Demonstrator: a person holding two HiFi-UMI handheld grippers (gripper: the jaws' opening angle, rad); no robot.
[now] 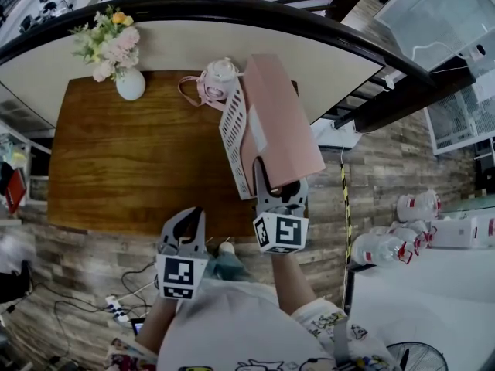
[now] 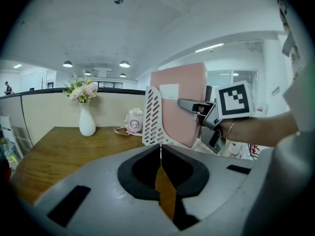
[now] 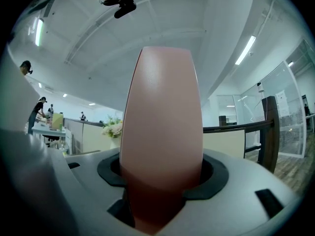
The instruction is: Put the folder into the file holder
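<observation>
Folder: the pink folder (image 1: 282, 122) (image 2: 182, 107) (image 3: 162, 132) stood tilted at the right side of the table, leaning on the file holder's perforated wall and gripped at its near end.
Table: the wooden table (image 1: 131, 161) (image 2: 59, 151) carried everything along its far and right edges.
Vase: a white vase (image 1: 130, 85) (image 2: 87, 122) at the far left corner held a bunch of pale flowers (image 1: 108, 41).
Left gripper: the left gripper (image 1: 189, 216) (image 2: 160, 149) hung over the near edge, jaws pressed together with nothing between them, well apart from the holder.
Pink object: a small pink-and-white object with a strap (image 1: 216, 79) (image 2: 134, 122) sat just beyond the holder's far end.
File holder: the white file holder (image 1: 233, 134) (image 2: 152, 117) stood at the right side; the folder lay against its inner side, but I could not tell whether the folder's lower edge sat fully in it.
Right gripper: the right gripper (image 1: 278, 182) (image 2: 189, 104) (image 3: 162, 181) was clamped on the folder, which filled its jaws.
Open room: bare wood stretched from the vase to the holder; in the head view the folder overhung the table's right edge.
</observation>
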